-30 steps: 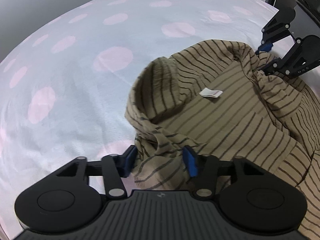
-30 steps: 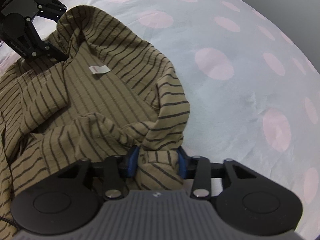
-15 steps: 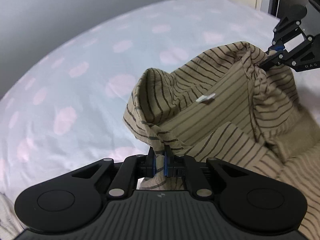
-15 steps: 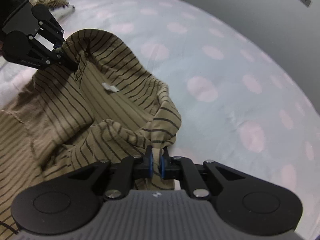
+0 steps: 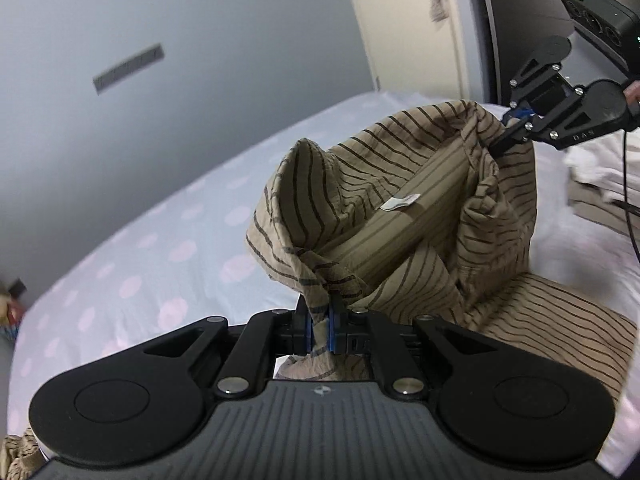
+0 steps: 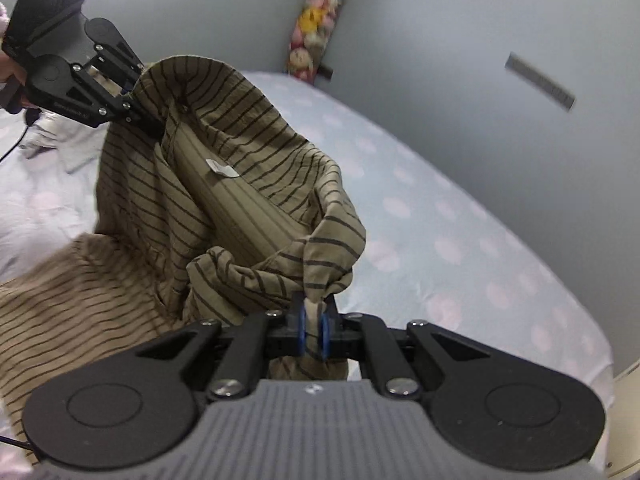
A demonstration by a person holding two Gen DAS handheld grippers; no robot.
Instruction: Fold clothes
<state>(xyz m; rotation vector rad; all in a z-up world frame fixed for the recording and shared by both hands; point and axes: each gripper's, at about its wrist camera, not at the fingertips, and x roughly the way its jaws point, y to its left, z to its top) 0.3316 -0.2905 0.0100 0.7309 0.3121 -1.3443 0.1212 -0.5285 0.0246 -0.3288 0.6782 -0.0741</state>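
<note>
Striped shirt [image 5: 404,216] raised above the dotted bed [image 5: 160,240], its collar edge pinched in the closed left tool [image 5: 319,330] and closed right tool [image 6: 312,334].

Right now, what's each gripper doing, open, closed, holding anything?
Left gripper: closed, pinching the striped shirt.
Right gripper: closed, pinching the same shirt at another spot.

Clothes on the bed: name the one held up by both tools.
The brown striped shirt; the white clothes lie untouched on the bed behind it.
</note>
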